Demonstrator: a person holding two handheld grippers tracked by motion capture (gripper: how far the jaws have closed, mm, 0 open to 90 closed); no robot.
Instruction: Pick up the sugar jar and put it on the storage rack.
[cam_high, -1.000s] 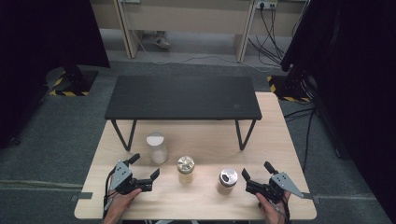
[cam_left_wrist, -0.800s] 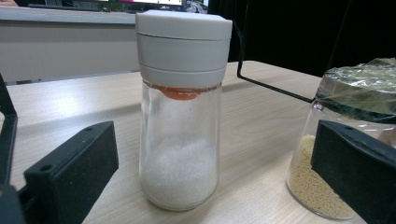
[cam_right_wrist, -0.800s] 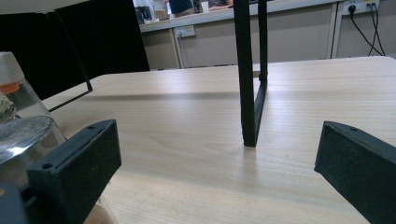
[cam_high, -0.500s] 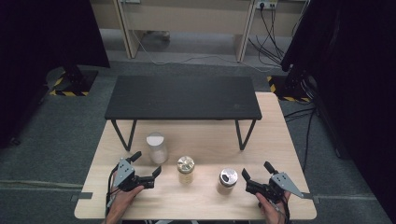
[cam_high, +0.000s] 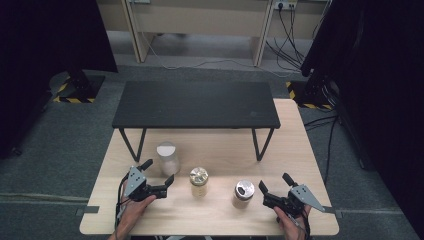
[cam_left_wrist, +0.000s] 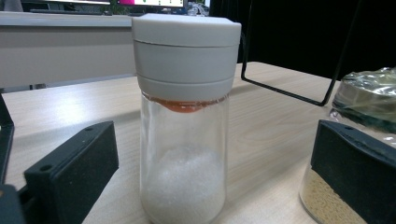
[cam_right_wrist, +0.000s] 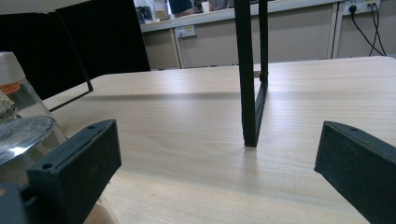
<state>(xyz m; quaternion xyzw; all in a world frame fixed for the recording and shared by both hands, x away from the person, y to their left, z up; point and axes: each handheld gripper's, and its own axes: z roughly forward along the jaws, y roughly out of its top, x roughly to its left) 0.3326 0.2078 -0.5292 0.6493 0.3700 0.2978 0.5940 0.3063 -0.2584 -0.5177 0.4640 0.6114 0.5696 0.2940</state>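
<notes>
Between left gripper (cam_high: 156, 173) fingers (cam_left_wrist: 74, 170) | white-capped jar (cam_left_wrist: 183, 116) | untouched

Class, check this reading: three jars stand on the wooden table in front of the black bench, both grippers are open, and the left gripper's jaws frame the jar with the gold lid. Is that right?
Not quite. The left gripper frames the white-lidded jar, not the gold-lidded jar, as the left gripper view shows. The rest holds: three jars on the wooden table in front of the black bench, both grippers open.

Light wooden table (cam_high: 220, 150), black low bench (cam_high: 195, 104), three jars standing on it: white-lidded jar (cam_high: 167, 157), gold-lidded jar (cam_high: 198, 181), silver-lidded jar (cam_high: 243, 193)
</notes>
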